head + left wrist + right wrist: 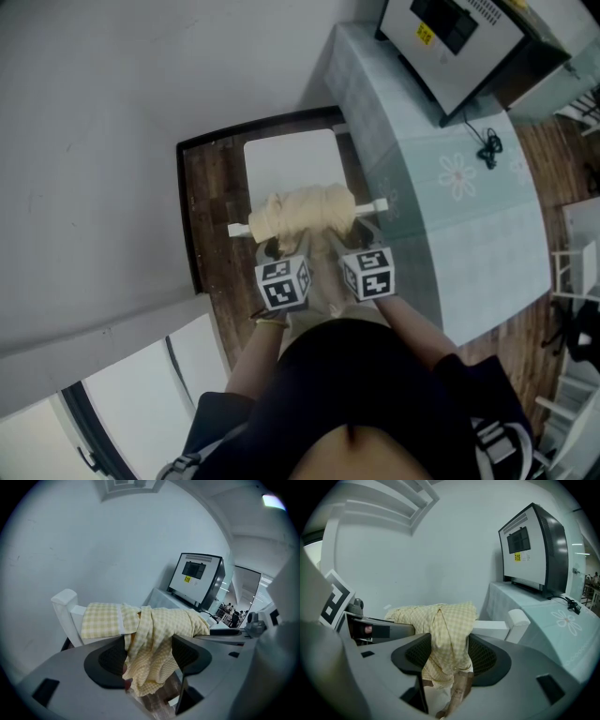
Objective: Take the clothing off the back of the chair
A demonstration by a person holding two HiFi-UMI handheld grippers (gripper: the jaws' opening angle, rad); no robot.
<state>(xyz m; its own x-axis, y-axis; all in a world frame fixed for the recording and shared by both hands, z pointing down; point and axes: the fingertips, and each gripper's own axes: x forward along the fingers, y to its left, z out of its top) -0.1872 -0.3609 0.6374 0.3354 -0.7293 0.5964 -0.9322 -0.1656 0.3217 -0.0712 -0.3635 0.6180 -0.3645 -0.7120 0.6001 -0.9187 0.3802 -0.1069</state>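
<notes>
The clothing [305, 214], yellow-checked, lies bunched over the chair's top rail [372, 205]. One hanging fold sits between the fingers of the left gripper [149, 656], another between those of the right gripper [450, 656]. Both pairs are clenched on the cloth, seemingly to lift it off evenly.

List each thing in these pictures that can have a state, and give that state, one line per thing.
checked garment: bunched, draped over the chair's back.
chair: upright, beside the table.
left tool: shut on a hanging fold of the garment.
right tool: shut on another hanging fold.
boxy machine: screen dark.
tablecloth: spread flat over the table.
</notes>
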